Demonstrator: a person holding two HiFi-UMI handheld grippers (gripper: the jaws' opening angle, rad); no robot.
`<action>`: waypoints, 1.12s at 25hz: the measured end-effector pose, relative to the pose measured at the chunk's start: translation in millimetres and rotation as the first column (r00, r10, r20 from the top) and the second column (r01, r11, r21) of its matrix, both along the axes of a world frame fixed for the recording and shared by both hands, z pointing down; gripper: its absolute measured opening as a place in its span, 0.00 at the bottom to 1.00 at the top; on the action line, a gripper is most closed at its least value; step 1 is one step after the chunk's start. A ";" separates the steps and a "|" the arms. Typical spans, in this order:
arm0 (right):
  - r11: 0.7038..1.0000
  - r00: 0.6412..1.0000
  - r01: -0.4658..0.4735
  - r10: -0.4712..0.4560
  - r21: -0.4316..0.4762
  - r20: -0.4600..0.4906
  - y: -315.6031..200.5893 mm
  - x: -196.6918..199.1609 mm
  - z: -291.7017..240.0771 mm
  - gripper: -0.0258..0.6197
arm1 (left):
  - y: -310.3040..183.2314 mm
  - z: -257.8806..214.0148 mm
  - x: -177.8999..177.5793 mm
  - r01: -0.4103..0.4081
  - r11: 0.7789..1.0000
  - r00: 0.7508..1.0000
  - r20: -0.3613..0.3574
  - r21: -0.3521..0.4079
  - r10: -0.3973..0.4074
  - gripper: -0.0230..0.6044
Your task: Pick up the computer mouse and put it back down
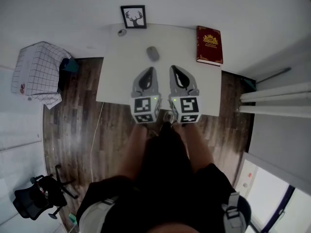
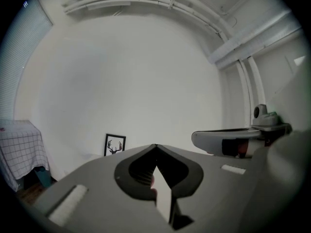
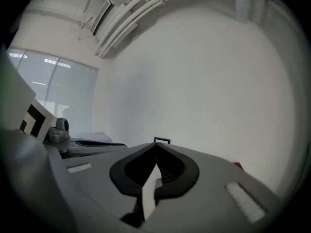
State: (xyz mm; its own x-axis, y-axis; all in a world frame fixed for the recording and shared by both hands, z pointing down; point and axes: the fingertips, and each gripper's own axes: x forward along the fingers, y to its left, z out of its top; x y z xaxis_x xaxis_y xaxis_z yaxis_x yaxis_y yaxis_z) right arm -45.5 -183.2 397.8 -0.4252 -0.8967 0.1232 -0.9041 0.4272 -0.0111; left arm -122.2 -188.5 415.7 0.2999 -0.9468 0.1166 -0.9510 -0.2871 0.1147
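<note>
The grey oval computer mouse [image 1: 153, 53] lies on the white rectangular tabletop [image 1: 116, 81], toward its far side, untouched. Just short of it, the 2 grippers hang side by side over the tabletop's near half, both pointing at the far wall. The left gripper [image 1: 151, 70] has its fingers closed tip to tip with nothing between them; the mouse sits just beyond its tips, clearly apart. The right gripper [image 1: 173, 68] is likewise closed and empty. A black-framed deer picture [image 1: 133, 17] stands at the far edge against the wall, and a dark red hardcover book [image 1: 209, 45] lies at the far right corner.
</note>
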 end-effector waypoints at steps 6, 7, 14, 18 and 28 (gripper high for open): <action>0.996 1.000 -0.028 0.029 0.085 -0.010 43.5 18.0 -38.6 0.06 | 40.0 -30.6 15.7 -0.037 0.997 0.999 -0.025 0.070 0.038 0.04; 0.995 0.999 -0.033 0.034 0.098 -0.008 48.9 22.7 -44.3 0.06 | 45.2 -35.3 20.8 -0.042 0.996 0.999 -0.025 0.079 0.044 0.04; 0.987 0.999 -0.045 0.042 0.155 0.020 70.2 59.1 -66.5 0.06 | 63.9 -52.6 58.5 -0.046 0.993 0.999 -0.018 0.113 0.049 0.04; 0.986 1.000 -0.014 0.012 0.169 0.010 82.2 88.3 -75.4 0.06 | 74.0 -64.7 91.7 -0.032 0.990 0.999 -0.011 0.138 0.034 0.04; 0.978 1.000 0.003 -0.003 0.207 -0.001 98.7 154.4 -91.0 0.06 | 97.3 -91.9 163.7 -0.038 0.979 0.999 -0.005 0.202 0.040 0.04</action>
